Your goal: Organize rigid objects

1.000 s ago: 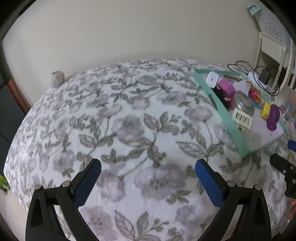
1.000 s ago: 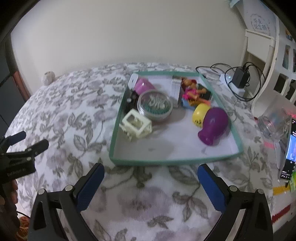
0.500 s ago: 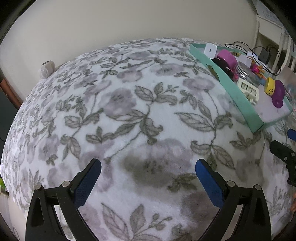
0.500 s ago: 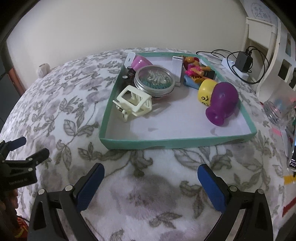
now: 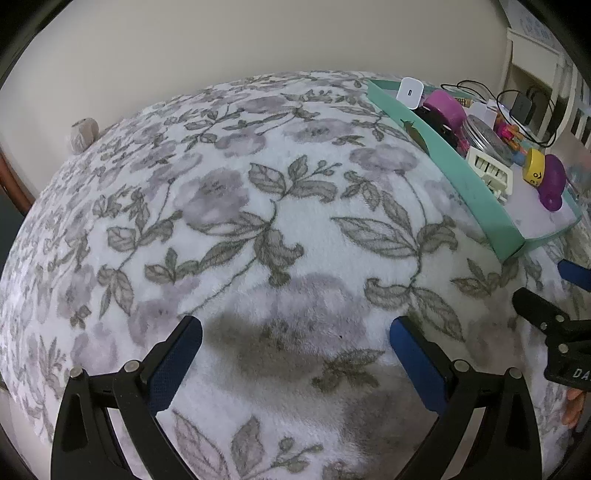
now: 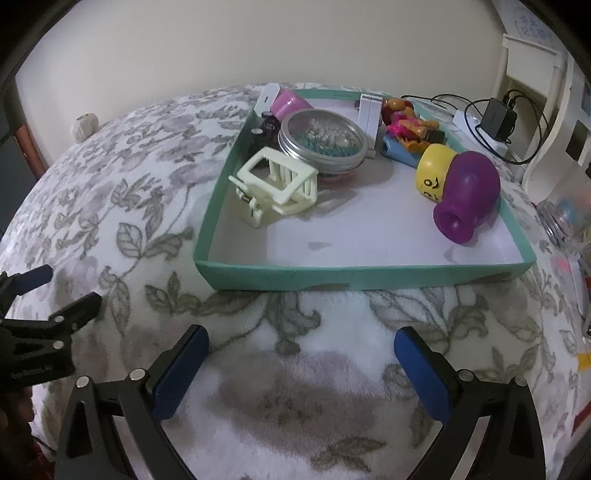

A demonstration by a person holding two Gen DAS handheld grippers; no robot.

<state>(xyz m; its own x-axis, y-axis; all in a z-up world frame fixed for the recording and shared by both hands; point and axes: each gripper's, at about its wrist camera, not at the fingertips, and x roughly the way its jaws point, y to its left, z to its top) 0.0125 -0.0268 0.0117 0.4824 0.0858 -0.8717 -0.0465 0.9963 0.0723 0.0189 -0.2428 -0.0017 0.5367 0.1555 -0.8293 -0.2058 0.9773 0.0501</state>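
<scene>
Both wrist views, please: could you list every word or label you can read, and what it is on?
"DA", white, on the right gripper body, cut off at the frame edge.
Left gripper body: small print, unreadable.
Wall sign: blurred, unreadable.
Teal tray, far rim: print too small.

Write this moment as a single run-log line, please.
left gripper: open, empty | right gripper: open, empty | teal tray: filled, ahead of right gripper | blanket: beneath both

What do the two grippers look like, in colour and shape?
Both the left gripper and the right gripper have black angular frames with silver screws and two flat fingers padded in dark blue. White lettering marks the body, too small to read.
</scene>
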